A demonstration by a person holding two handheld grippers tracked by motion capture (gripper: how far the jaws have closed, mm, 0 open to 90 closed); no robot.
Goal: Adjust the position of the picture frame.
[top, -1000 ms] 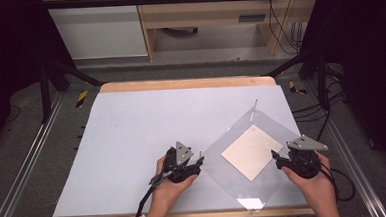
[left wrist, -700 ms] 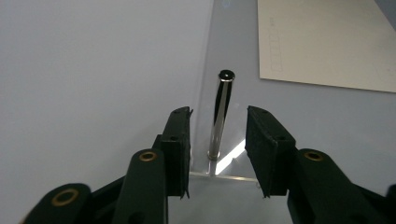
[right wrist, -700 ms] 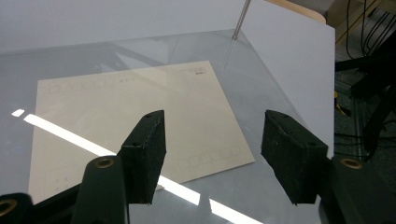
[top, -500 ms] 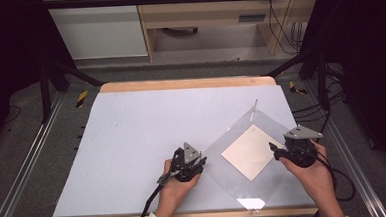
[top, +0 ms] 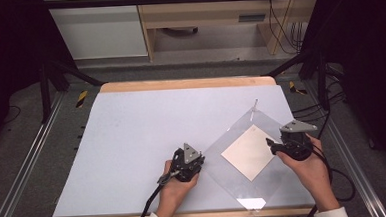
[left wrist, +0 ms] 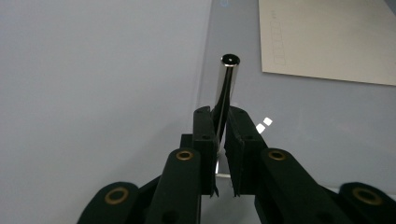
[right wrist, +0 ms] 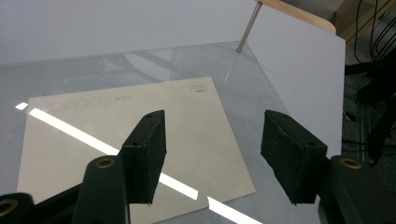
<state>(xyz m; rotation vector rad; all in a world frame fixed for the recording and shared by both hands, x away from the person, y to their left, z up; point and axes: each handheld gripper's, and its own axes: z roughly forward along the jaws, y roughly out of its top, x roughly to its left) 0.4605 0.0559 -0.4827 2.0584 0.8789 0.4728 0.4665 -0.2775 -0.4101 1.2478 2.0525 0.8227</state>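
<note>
The left gripper (left wrist: 223, 140) has just closed on a metal pin (left wrist: 227, 81) at the transparent sheet (top: 245, 186) edge, near the bench front. The right gripper (right wrist: 212, 154) hovers wide open over the envelope (right wrist: 121, 135); its grasp remains.

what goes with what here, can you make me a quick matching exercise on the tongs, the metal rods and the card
Things:
1. left tongs
2. right tongs
3. cream rectangular paper card
4. far thin metal rod

States or places:
A. open, holding nothing
B. at the far corner of the clear plastic sheet
C. shut on a shiny metal rod
D. lying flat under the clear sheet

Pairs: 1-C, 2-A, 3-D, 4-B
</note>
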